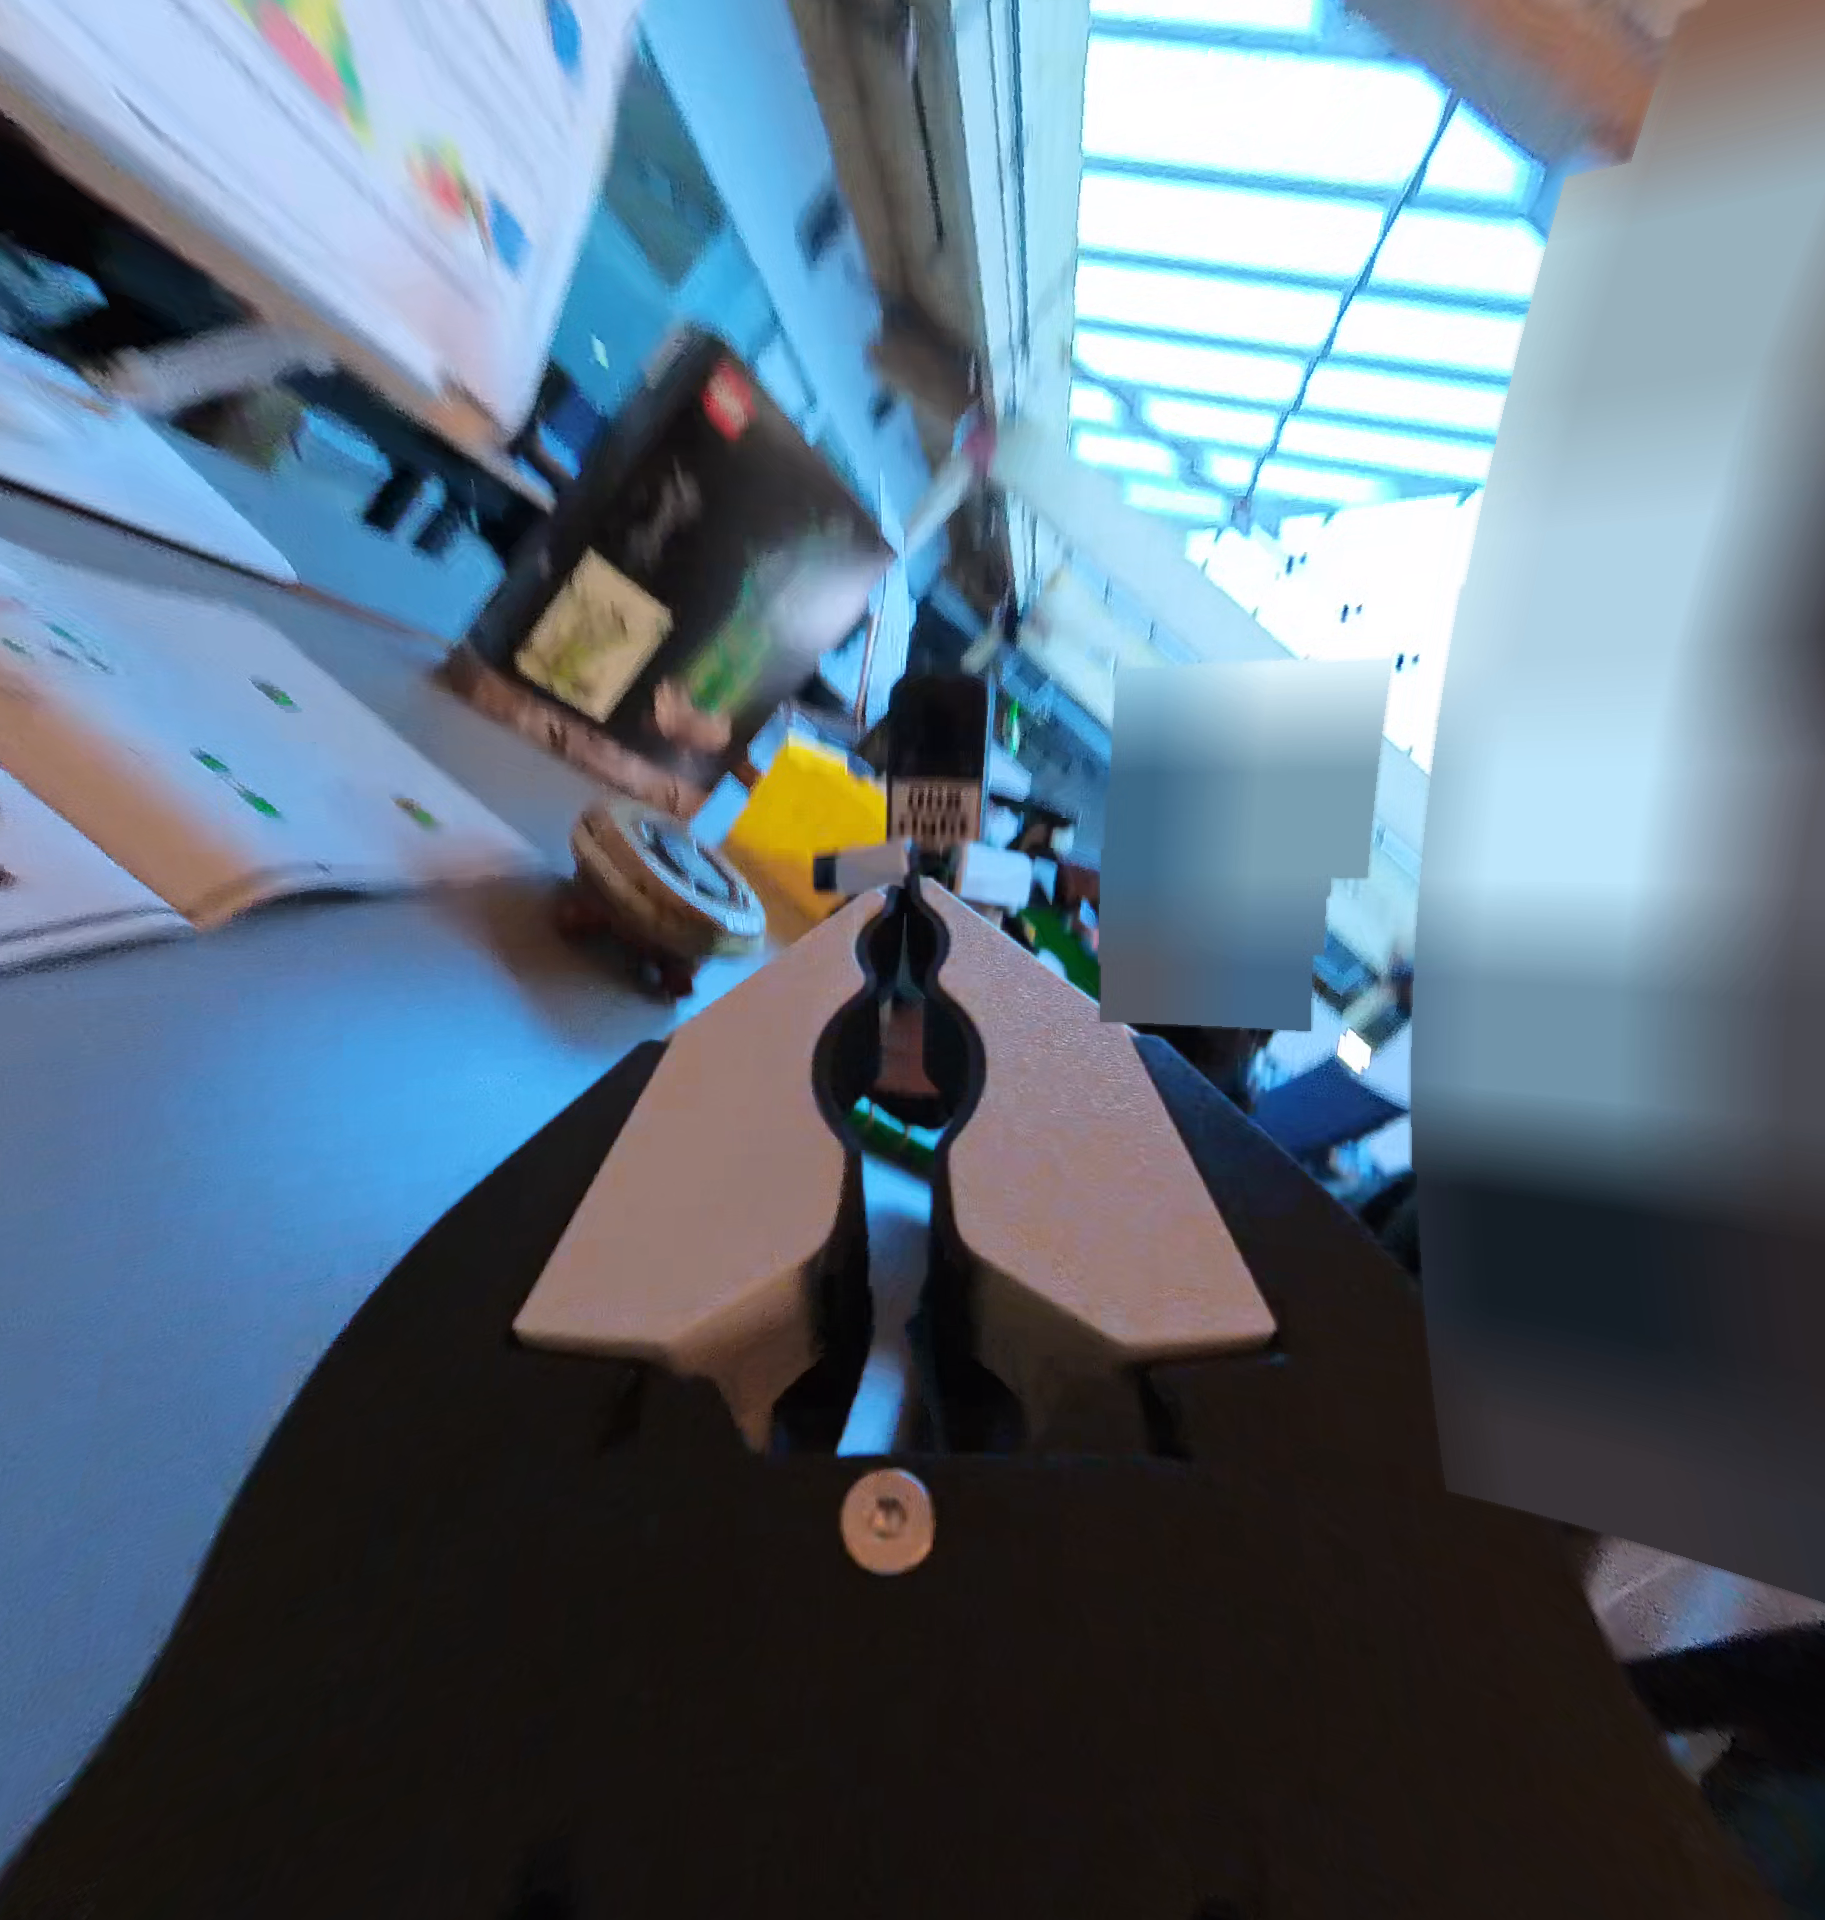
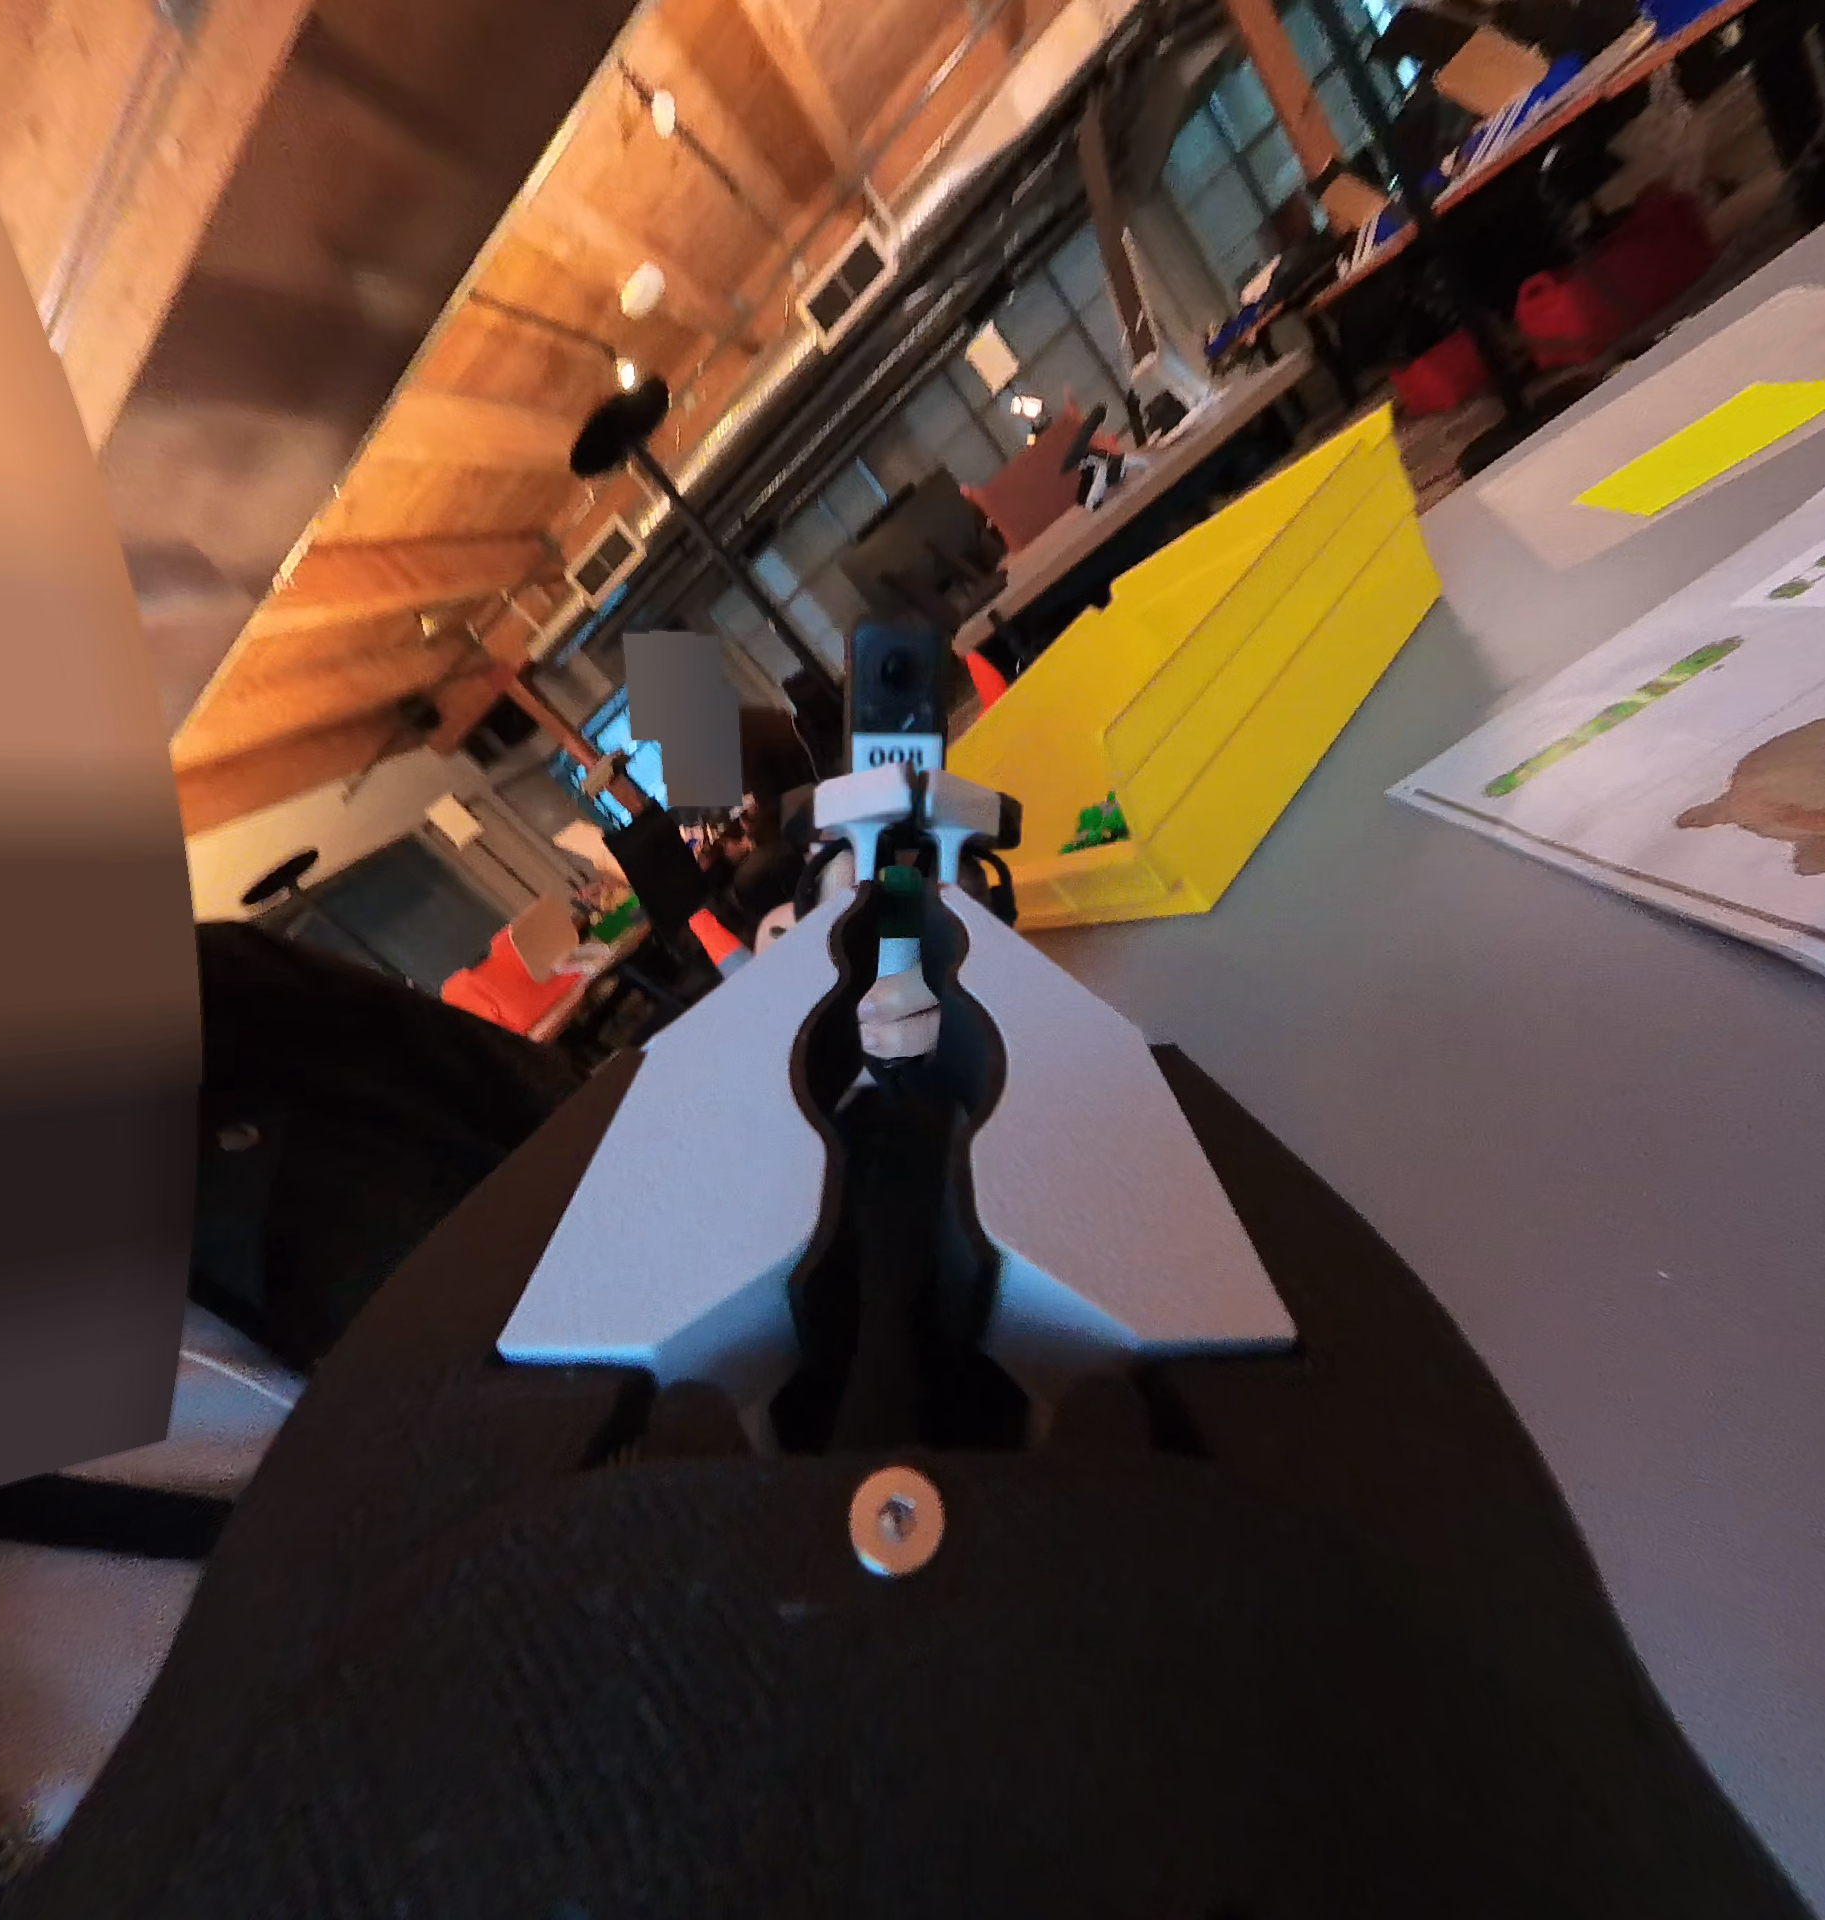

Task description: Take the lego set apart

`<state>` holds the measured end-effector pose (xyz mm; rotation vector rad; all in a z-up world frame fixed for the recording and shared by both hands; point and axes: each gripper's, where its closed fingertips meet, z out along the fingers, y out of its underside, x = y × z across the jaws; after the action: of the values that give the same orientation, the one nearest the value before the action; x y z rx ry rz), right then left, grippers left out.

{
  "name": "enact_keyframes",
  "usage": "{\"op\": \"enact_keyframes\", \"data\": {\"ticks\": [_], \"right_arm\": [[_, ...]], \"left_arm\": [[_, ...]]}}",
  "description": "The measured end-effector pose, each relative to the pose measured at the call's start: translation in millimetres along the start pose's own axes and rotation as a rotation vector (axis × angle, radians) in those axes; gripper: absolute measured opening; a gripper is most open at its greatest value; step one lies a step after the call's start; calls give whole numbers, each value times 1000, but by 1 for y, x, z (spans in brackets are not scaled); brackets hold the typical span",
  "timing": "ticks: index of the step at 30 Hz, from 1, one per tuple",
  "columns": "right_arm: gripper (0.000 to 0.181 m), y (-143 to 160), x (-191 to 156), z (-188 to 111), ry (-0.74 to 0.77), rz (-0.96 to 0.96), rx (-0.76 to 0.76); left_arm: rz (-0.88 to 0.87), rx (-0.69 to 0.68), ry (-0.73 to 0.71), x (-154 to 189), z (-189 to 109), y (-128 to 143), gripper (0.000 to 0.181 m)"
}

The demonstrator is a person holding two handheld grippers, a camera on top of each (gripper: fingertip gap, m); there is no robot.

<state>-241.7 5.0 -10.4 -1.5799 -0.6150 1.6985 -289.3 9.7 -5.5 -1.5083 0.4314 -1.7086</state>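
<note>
My two grippers meet tip to tip above the grey table point(image 2: 1459, 1143). In the right wrist view my right gripper point(image 2: 900, 909) is shut on a small lego piece point(image 2: 900, 885) with a green top and a white stem. My left gripper point(image 2: 904, 831) faces it just beyond, its grey fingers closed onto the same piece. In the left wrist view my left gripper point(image 1: 903, 902) is shut, with a thin dark part of the piece point(image 1: 903, 971) in the slot between its fingers. The right gripper point(image 1: 929, 871) is right in front of it. That view is blurred.
A yellow bin point(image 2: 1282, 665) with green lego bits lies on the table to the right, also in the left wrist view point(image 1: 804, 821). An open instruction booklet point(image 2: 1666, 790) lies far right. A round brown lego model point(image 1: 669, 883) and a black lego box point(image 1: 679, 540) stand behind. The left gripper's tips are roughly 6 centimetres from the right gripper's. From the right gripper's tips to the round brown lego model point(image 1: 669, 883) is close to 20 centimetres.
</note>
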Motion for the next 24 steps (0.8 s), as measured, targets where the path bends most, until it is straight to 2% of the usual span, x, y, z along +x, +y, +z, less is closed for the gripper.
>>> {"op": "enact_keyframes", "data": {"ticks": [1,3,6,12,19,24], "right_arm": [[6,7,0,5,9,-22,-37],[7,19,1,10,33,-60,-106],[6,23,-2,13,17,-61,-131],[7,30,-5,13,25,-109,-184],[6,29,-12,15,-14,-111,-179],[6,26,-16,17,-57,-81,-145]], "left_arm": [[26,-71,-2,2,9,12,4],[100,-170,-28,4,19,28,23],[208,-242,-88,0,21,40,21],[298,-304,-62,7,21,48,6],[156,-295,30,14,20,49,6],[135,-281,59,19,19,46,5]]}}
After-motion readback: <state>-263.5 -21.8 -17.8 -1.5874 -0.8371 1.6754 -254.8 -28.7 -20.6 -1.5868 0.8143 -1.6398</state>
